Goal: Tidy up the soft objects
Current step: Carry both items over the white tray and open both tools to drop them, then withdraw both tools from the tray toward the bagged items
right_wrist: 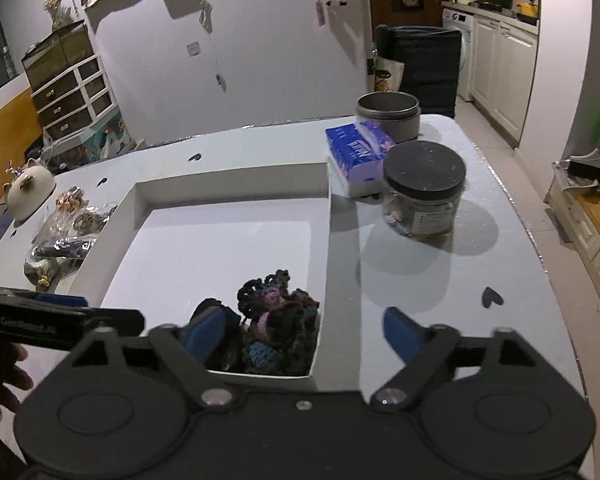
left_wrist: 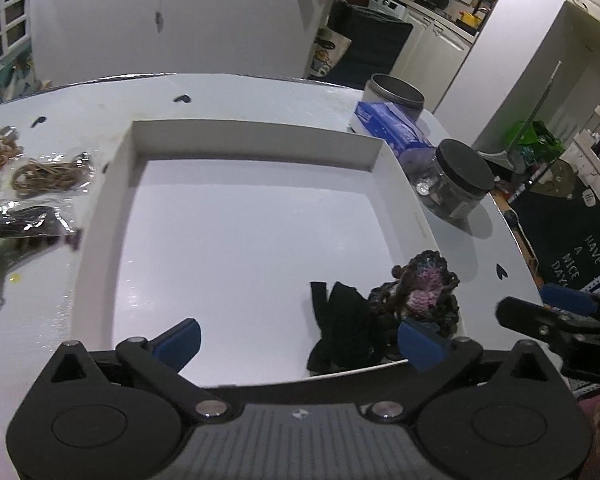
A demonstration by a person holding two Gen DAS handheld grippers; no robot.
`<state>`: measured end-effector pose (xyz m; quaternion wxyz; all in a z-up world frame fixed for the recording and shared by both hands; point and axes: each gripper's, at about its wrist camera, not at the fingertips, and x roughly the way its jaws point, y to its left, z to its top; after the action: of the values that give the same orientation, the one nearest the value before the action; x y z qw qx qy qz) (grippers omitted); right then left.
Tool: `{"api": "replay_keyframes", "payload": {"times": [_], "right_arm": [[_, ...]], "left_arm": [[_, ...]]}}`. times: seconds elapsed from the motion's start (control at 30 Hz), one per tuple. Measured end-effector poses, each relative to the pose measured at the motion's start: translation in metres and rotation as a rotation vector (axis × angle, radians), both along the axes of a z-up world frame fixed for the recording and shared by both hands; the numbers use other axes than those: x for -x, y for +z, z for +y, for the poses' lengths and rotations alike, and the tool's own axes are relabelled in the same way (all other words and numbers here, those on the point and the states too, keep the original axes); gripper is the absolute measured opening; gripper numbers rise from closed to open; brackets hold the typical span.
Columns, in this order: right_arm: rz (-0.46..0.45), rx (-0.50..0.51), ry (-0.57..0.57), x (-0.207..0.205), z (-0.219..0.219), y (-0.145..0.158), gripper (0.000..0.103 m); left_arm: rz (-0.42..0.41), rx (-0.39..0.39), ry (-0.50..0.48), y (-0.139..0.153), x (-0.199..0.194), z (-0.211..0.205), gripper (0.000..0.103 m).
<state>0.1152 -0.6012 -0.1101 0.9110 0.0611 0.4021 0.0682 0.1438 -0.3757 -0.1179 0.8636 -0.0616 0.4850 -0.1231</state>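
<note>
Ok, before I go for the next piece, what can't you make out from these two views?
- Black cloth in the white tray: its near end is hidden by the left tool in the left wrist view.
- Crocheted piece: its lower part is behind the right tool in the right wrist view.
- Plastic bags left of the tray: cut off by the edge; contents blurred.
- Jar: contents and label too small.

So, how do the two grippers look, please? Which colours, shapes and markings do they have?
Both look alike. The left gripper has a matte black body with two round discs, black link arms on silver pivot pins, a ribbed grey panel in the middle, and jaws faced with blue pads. The right gripper has the same black body, silver pins and blue pads. Its side carries white lettering, too blurred to read.
</note>
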Motion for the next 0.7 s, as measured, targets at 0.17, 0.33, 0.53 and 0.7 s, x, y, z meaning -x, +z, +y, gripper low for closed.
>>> {"api": "replay_keyframes", "payload": {"times": [0.17,0.33,0.53,0.7], "right_arm": [[-0.020,0.015,-0.031,0.008,-0.002,0.003,0.103],[-0.036,0.014,-0.036,0.015,-0.002,0.006,0.103],[-0.048,0.023,-0.040,0.023,0.002,0.008,0.103],[-0.054,0.044,-0.047,0.025,0.010,0.009,0.103]], "left_arm": [[-0.023,-0.009,0.026,0.006,0.010,0.008,0.103],[-0.049,-0.010,0.050,0.010,0.020,0.015,0.103],[-0.083,-0.012,0.068,0.014,0.032,0.025,0.103],[-0.129,-0.008,0.067,0.021,0.041,0.034,0.103]]}}
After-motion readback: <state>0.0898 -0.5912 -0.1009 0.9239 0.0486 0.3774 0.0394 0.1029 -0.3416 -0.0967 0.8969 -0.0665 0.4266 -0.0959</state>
